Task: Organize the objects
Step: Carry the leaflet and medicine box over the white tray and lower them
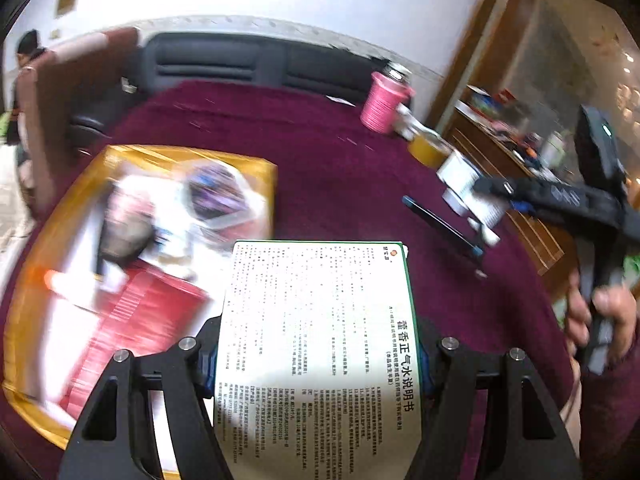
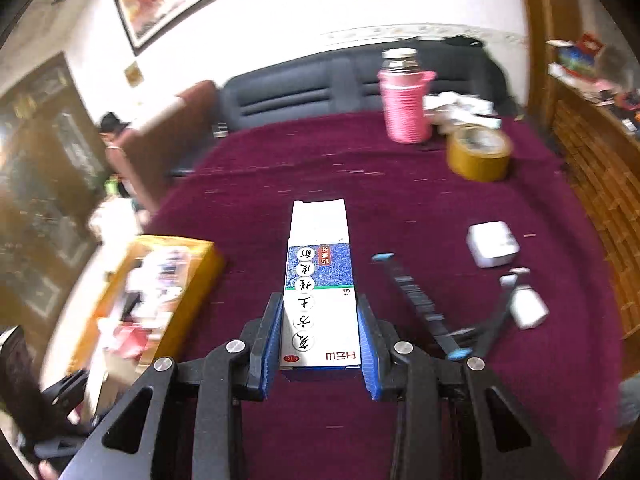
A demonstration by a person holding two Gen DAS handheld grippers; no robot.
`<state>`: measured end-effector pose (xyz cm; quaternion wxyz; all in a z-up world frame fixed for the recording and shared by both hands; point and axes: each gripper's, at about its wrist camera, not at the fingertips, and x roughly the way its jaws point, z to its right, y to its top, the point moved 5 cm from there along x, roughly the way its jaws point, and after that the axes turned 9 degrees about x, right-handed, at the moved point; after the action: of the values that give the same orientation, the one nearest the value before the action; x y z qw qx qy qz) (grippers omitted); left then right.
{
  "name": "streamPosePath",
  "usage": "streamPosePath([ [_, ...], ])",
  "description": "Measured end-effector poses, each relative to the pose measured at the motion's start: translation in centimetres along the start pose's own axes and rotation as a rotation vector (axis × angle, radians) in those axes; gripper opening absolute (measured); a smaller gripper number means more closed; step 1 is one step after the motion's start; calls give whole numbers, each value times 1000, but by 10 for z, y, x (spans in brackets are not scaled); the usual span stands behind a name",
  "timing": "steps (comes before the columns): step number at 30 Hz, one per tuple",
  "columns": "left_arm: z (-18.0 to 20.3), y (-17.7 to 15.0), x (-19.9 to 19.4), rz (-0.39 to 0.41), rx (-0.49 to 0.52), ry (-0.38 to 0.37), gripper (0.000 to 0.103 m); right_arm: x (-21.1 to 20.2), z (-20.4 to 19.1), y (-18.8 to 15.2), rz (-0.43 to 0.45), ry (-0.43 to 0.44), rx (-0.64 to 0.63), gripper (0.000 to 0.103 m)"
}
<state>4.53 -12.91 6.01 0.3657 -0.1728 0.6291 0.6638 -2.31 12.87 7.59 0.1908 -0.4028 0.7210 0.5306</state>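
Two claws each clamp a medicine box above the maroon-clothed worktop (image 2: 320, 160): the left claw (image 1: 320, 344) grips a flat green-edged box printed with instructions (image 1: 320, 320), the right claw (image 2: 320, 336) a white-and-blue carton (image 2: 320, 280). An open yellow cardboard box (image 1: 256, 168) of packets sits left.
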Motion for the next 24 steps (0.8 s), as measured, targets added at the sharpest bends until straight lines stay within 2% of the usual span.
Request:
streamPosePath([
  [4, -52, 8, -15, 9, -14, 127, 69, 14, -49, -18, -60, 125, 10, 37],
  [8, -96, 11, -12, -17, -36, 208, 69, 37, -99, -40, -137, 207, -9, 38],
  [15, -148, 11, 2, -66, -69, 260, 69, 75, -161, -72, -230, 255, -43, 38],
  [24, -193, 26, 32, -117, -95, 268, 69, 105, -190, -87, -274, 233, -57, 38],
])
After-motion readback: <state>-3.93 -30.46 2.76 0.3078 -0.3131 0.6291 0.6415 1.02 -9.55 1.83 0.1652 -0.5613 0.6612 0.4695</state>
